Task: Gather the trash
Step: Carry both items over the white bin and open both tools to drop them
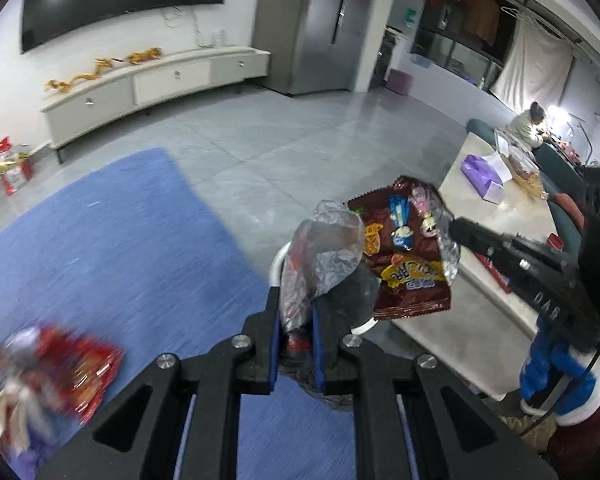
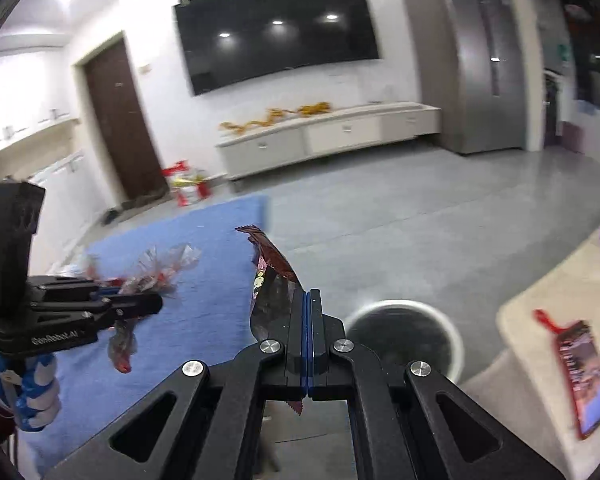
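The left gripper [image 1: 296,320] is squeezing a crinkly clear wrapper [image 1: 320,256] between its fingers. The right gripper [image 2: 307,320] is clamped tight on a brown snack bag [image 2: 274,280], which sticks up past its fingertips. A round trash bin [image 2: 404,336] sits just beyond the right fingers, low on the floor.

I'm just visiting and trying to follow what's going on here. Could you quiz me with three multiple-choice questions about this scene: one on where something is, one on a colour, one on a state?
1. Where is the round bin?
A) on the floor beside the rug
B) on the TV cabinet
C) on the table

2. What colour is the rug?
A) green
B) blue
C) red

3. The right gripper is:
A) wide open, empty
B) shut on a brown snack wrapper
C) holding a cup

Answers: A, it stands on grey floor by the rug; B, plainly blue; B, wrapper pinched between closed fingers.
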`<state>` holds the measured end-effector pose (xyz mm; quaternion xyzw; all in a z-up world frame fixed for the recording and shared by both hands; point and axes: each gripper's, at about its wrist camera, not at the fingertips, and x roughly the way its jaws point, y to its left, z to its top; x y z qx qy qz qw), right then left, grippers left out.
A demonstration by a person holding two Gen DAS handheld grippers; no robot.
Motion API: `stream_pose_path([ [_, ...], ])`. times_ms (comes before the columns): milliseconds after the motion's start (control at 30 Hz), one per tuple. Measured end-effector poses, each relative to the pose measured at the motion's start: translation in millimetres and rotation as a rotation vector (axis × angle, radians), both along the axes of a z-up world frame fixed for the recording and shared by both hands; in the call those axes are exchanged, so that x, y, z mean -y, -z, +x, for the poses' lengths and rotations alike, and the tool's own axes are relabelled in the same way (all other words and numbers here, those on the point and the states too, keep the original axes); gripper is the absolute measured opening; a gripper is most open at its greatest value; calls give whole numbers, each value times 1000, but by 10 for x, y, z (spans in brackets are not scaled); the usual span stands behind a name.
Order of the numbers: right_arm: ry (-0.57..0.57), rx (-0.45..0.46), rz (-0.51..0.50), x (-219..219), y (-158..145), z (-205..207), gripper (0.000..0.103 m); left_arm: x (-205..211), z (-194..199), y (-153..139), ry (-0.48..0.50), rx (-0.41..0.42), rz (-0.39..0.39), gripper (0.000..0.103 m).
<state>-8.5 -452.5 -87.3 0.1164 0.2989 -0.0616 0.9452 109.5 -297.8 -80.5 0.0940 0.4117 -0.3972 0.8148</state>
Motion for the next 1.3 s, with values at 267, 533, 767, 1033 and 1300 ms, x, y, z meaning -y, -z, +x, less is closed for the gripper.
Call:
stream_pose_path([
  [267, 142, -124, -14, 753, 587, 450, 0, 1014, 446, 314, 26, -91, 32, 13],
  [533, 185, -239, 7, 1045, 1192, 898, 1, 1416, 780, 840, 27, -238, 32, 21],
  [767, 236, -276, 22, 1140, 1332, 943, 21, 1357, 853, 862, 23, -281, -5, 38],
  [1033, 199, -193, 48, 973, 868, 557, 24, 810, 394, 190, 14, -65, -64, 38],
  [1300, 161, -69, -44, 454, -101, -190, 40, -132, -88, -549, -25, 108, -145, 42],
])
